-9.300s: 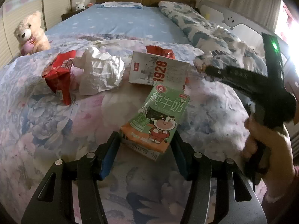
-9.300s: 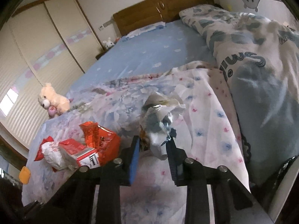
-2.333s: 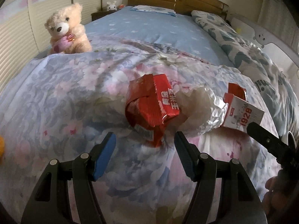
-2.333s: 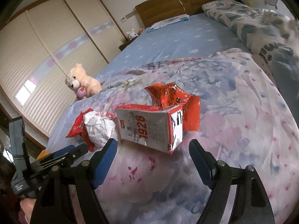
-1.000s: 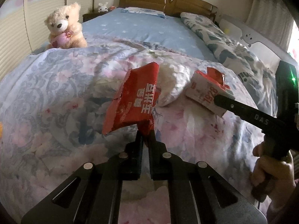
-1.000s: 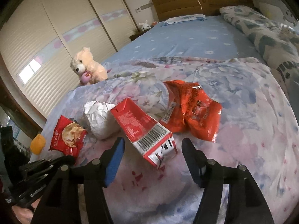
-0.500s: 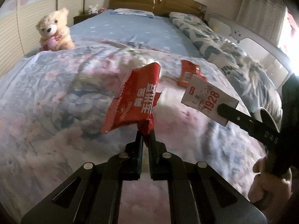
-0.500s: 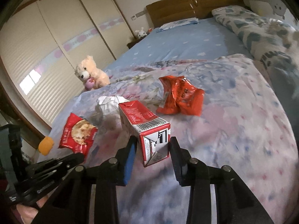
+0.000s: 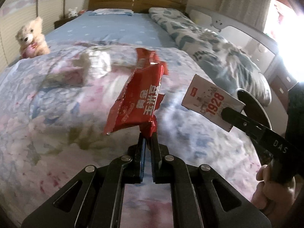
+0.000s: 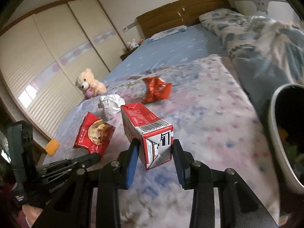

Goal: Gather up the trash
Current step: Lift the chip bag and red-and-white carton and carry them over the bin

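Observation:
My left gripper (image 9: 147,139) is shut on the corner of a red snack wrapper (image 9: 138,102) and holds it above the floral bedspread; the wrapper also shows in the right wrist view (image 10: 94,133). My right gripper (image 10: 154,151) is shut on a red and white "1928" carton (image 10: 148,131), lifted off the bed; it shows at the right of the left wrist view (image 9: 210,103). A crumpled white paper ball (image 10: 111,103) and a second red wrapper (image 10: 155,89) lie on the bedspread further back.
A white-rimmed bin (image 10: 285,138) with trash inside stands at the bed's right edge. A teddy bear (image 10: 89,84) sits at the left side. A rolled patterned quilt (image 9: 212,49) lies along the right. An orange object (image 10: 51,147) lies beyond the left edge.
Both grippers have carried their trash to the right, away from the pile. The bin has come into the right wrist view.

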{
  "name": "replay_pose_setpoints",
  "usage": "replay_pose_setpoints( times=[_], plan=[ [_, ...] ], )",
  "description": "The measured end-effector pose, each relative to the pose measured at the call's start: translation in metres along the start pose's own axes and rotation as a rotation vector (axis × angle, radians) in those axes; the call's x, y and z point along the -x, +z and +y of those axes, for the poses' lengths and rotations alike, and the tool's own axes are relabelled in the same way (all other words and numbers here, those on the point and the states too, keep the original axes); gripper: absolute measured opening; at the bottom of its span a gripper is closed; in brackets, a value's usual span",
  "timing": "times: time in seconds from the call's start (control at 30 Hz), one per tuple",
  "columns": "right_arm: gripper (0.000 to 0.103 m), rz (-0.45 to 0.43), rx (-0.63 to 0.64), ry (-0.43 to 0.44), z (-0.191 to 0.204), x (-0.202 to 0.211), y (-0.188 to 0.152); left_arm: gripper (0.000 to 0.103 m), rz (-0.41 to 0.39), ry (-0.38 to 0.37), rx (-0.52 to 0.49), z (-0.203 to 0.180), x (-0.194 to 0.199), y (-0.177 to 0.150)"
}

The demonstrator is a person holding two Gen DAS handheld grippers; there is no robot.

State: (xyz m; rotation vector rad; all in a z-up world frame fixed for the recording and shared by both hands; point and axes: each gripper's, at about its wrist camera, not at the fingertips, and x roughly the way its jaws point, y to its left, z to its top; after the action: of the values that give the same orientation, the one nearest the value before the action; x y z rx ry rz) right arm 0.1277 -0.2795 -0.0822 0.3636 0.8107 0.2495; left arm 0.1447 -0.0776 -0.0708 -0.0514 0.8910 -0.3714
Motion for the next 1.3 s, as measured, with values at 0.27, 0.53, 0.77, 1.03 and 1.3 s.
replay_pose_setpoints(
  times=[0.27, 0.53, 0.77, 1.03, 1.3],
  plan=[
    [0.036, -0.045, -0.049, -0.04, -0.03, 0.042, -0.01, 0.004, 0.008, -0.053, -0.078, -0.045, 0.0, -0.004],
    [0.036, -0.081, -0.112, -0.095, -0.058, 0.074, -0.024, 0.004, 0.027, -0.1, -0.146, -0.088, -0.004, -0.008],
    [0.036, -0.11, -0.142, -0.139, -0.078, 0.099, -0.029, 0.004, 0.032, -0.133, -0.195, -0.117, -0.005, -0.004],
    [0.036, -0.151, -0.179, -0.188, -0.101, 0.125, -0.028, 0.004, 0.04, -0.165, -0.245, -0.151, -0.009, -0.001],
    [0.036, -0.171, -0.208, -0.236, -0.122, 0.141, -0.029, 0.004, 0.051, -0.194, -0.276, -0.179, -0.014, 0.004]
  ],
)
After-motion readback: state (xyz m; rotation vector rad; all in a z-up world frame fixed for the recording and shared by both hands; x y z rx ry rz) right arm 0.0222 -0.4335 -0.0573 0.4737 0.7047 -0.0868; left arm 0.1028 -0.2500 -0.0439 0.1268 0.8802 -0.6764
